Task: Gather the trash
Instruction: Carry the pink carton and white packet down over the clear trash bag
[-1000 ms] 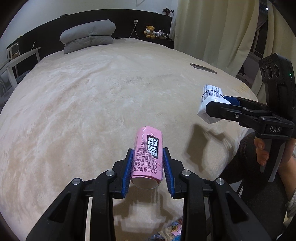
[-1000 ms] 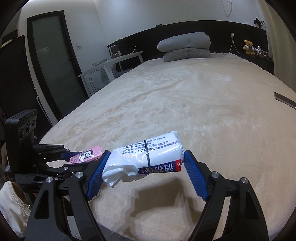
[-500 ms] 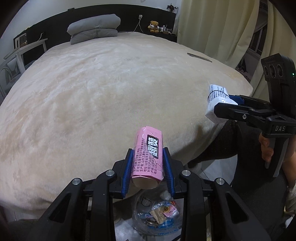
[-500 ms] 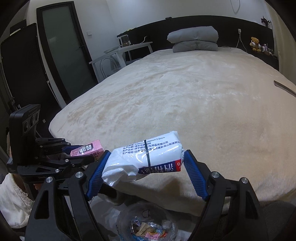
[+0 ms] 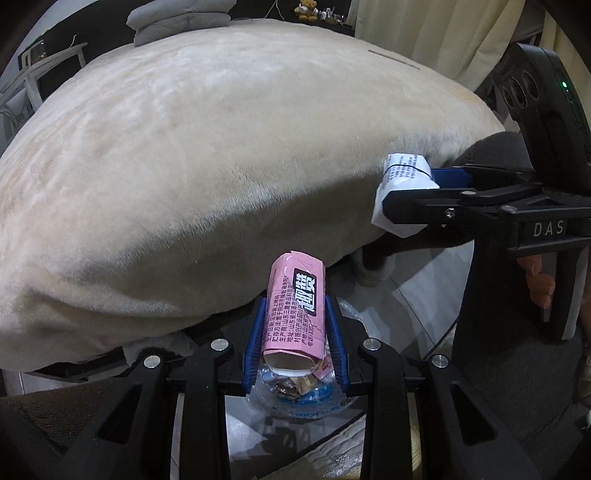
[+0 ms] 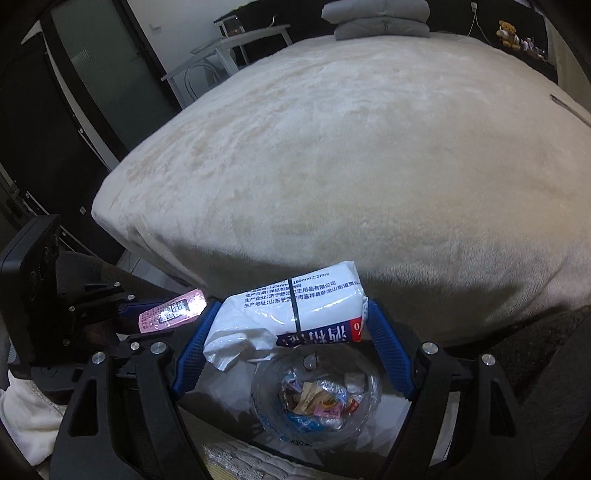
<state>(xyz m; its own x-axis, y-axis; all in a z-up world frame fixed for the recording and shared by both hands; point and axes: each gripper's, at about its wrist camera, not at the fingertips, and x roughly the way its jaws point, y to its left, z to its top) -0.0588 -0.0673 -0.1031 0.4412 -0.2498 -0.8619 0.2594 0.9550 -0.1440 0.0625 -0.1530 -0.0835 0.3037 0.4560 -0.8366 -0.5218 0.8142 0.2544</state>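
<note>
both grippers (image 5: 295,328) (image 6: 291,343) lower, seemingly over bin (image 6: 258,391)

Left gripper (image 5: 295,332): clamped on the snack carton (image 5: 295,310), directly above the trash bin (image 5: 295,402).
Right gripper (image 6: 291,347): holds the tissue pack (image 6: 295,310) crosswise, over the bin's near rim.
Trash bin: on the floor at the bed's foot, wrappers inside.
Bed (image 6: 351,147): behind both grippers; pillows (image 6: 376,16) at its far end.
Left gripper relative to right: just beside it, to its left.

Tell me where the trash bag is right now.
The clear trash bag sits on the floor at the foot of the bed, low in both wrist views, directly below the held white packet and pink box.
</note>
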